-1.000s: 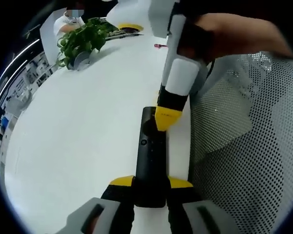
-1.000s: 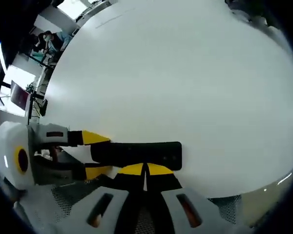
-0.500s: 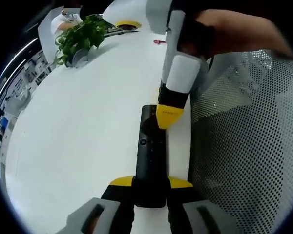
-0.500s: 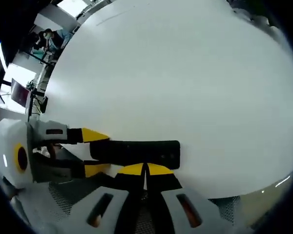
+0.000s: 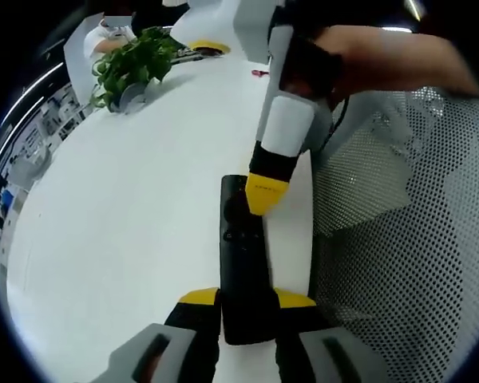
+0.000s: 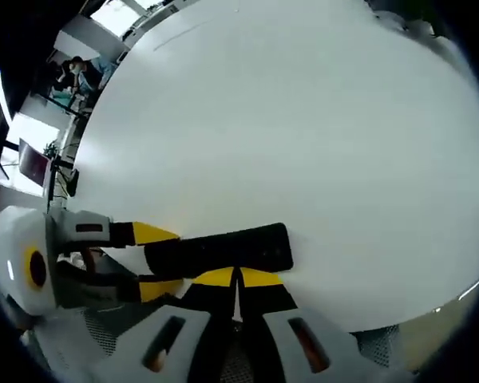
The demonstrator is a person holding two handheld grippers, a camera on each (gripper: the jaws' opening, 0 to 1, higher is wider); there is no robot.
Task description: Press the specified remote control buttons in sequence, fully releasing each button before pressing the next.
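Observation:
A black remote control (image 5: pixel 243 255) lies lengthwise on the white table (image 5: pixel 128 207), near its right edge. My left gripper (image 5: pixel 247 300) is shut on the remote's near end, a yellow fingertip on each side. My right gripper (image 5: pixel 263 196) comes down from the upper right, its yellow tips shut together and resting on the remote's upper button area. In the right gripper view the remote (image 6: pixel 223 249) lies crosswise just beyond my shut right gripper (image 6: pixel 238 278). The left gripper (image 6: pixel 148 259) clamps the remote's left end there.
A potted plant (image 5: pixel 132 68), a yellow object (image 5: pixel 210 48) and a small red item (image 5: pixel 259 73) stand at the table's far end. A mesh chair (image 5: pixel 399 239) sits right of the table edge. A hand (image 5: pixel 367 64) holds the right gripper. People (image 6: pixel 72 72) sit in the distance.
The remote's far end has swung slightly left in the left gripper view. The right gripper's tip has followed it and stays on the upper buttons. Both grips are unchanged.

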